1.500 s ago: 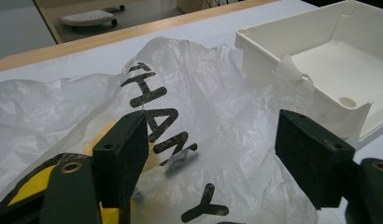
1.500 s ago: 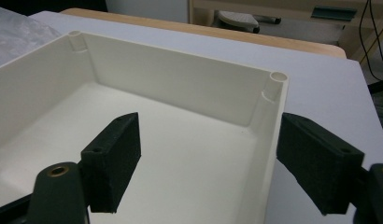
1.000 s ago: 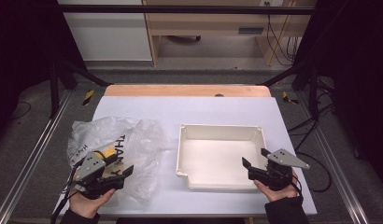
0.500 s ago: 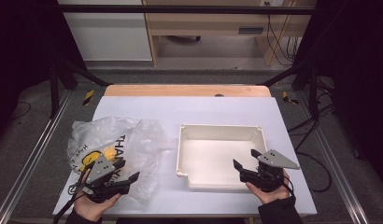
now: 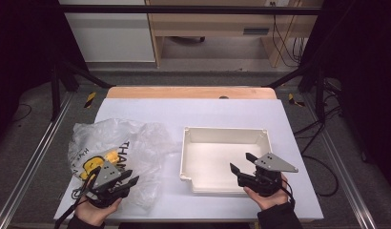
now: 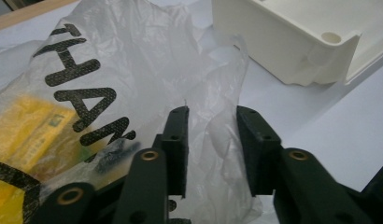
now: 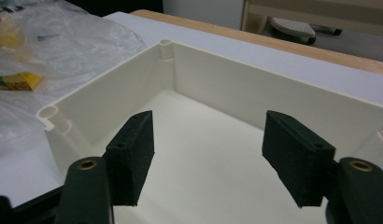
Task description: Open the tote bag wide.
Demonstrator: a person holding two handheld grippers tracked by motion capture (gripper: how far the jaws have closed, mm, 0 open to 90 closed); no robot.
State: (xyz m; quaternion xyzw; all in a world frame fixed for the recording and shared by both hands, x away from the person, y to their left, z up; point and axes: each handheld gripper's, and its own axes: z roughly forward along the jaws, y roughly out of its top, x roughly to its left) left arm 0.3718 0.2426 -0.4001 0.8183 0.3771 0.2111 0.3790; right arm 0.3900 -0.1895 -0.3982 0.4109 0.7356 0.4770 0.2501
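A crumpled clear plastic bag (image 5: 136,140) with black lettering lies on the left of the white table, with yellow packets (image 5: 100,160) inside. My left gripper (image 5: 131,177) sits at the bag's near edge. Its jaws have just been closing, and loose film of the bag (image 6: 133,60) stands between them (image 6: 210,126) with a gap still showing. A cream plastic tray (image 5: 224,129) lies at centre right. My right gripper (image 5: 239,162) hovers over the tray's near right corner, pointing into it. Its jaws (image 7: 208,135) have narrowed slightly, stand open and hold nothing, facing the tray's wall (image 7: 236,88).
The white table top (image 5: 208,107) ends in a wooden strip (image 5: 184,92) at the far side. Metal rails (image 5: 36,162) run along both sides. In the right gripper view the bag (image 7: 73,42) and a yellow packet (image 7: 17,81) lie left of the tray.
The left jaws have narrowed around the bag's edge. The right gripper has shifted left, over the tray's near corner, with its jaws a little closer together.
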